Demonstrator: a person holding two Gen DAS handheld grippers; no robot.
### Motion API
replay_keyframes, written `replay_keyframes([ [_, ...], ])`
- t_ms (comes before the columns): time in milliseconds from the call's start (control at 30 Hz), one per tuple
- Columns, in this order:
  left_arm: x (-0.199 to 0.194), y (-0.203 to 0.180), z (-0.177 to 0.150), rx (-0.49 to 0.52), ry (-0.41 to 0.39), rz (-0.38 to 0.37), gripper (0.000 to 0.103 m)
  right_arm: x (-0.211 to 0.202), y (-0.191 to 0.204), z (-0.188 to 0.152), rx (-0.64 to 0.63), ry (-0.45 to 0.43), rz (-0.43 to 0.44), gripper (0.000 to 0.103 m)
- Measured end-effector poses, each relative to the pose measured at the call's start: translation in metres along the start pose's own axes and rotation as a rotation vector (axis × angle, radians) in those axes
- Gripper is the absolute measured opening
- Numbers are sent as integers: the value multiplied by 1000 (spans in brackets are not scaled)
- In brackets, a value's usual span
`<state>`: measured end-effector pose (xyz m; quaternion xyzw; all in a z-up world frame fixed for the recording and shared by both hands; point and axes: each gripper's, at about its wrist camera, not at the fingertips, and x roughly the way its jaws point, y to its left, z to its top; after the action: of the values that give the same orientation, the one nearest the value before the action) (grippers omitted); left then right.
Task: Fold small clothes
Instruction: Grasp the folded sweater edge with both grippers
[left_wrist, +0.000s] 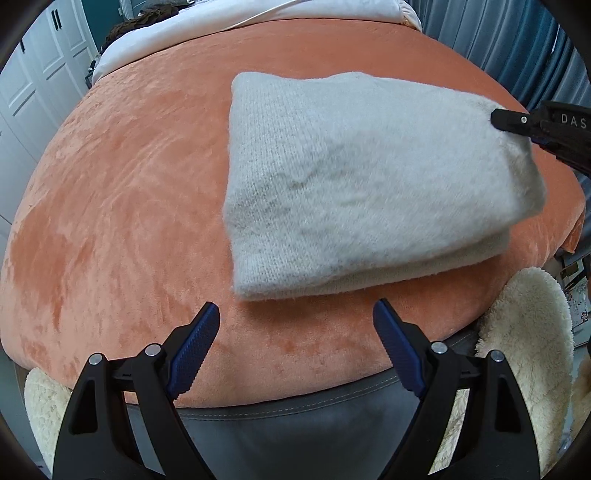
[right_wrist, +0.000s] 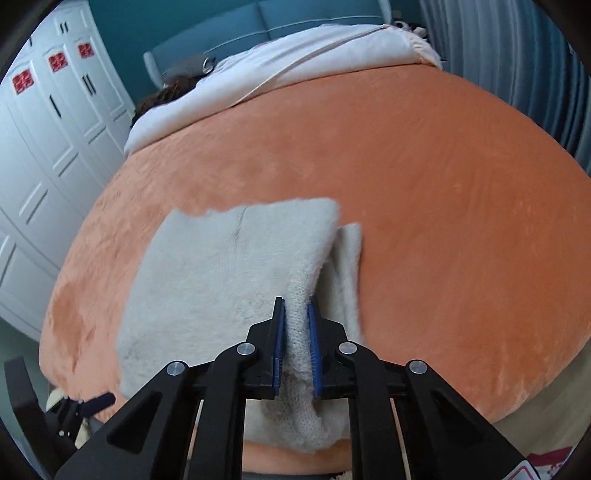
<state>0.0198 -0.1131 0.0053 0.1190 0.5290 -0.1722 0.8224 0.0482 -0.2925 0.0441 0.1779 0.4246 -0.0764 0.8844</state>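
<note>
Between the pads of the right gripper (right_wrist: 295, 325) a fold of the grey knit garment (left_wrist: 354, 184) was clamped, its upper layer lifted from the lower one, probably to carry that side over for the next fold. The left gripper (left_wrist: 295, 328) hung with its fingers wide apart and nothing between them, the garment's near edge just ahead of the tips, seemingly ready to pin or smooth it. Beyond lay the orange blanket (right_wrist: 443, 192), bare ahead of both; farther still, a white duvet (right_wrist: 280, 74) and white wardrobe doors (right_wrist: 44, 155), well apart.
</note>
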Motion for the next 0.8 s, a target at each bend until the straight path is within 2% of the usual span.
replay_keyframes([
  [100, 3, -2, -1, -3, 17, -7, 83, 53, -18, -16, -7, 146, -78, 9],
  [167, 1, -4, -2, 2, 16, -13, 83, 58, -20, -22, -16, 127, -71, 10],
  [300, -9, 1, 3, -19, -11, -44, 84, 32, -20, -10, 44, 105, -12, 16],
  [367, -17, 9, 11, -73, -35, -113, 88, 17, -22, -11, 56, 78, -7, 25],
  [433, -21, 18, 23, -133, -55, -190, 91, 5, -27, -17, 92, 56, 15, 50],
  [567, -7, 37, 50, -262, -44, -271, 92, 7, -35, -30, 169, 80, 62, 60],
  [633, 8, 41, 62, -298, -19, -250, 92, 18, -34, -34, 185, 115, 71, 61],
  [700, 20, 38, 70, -288, 2, -225, 92, 28, -34, -36, 191, 141, 84, 62],
  [800, 34, 31, 79, -265, 31, -208, 92, 43, -33, -39, 194, 154, 78, 68],
])
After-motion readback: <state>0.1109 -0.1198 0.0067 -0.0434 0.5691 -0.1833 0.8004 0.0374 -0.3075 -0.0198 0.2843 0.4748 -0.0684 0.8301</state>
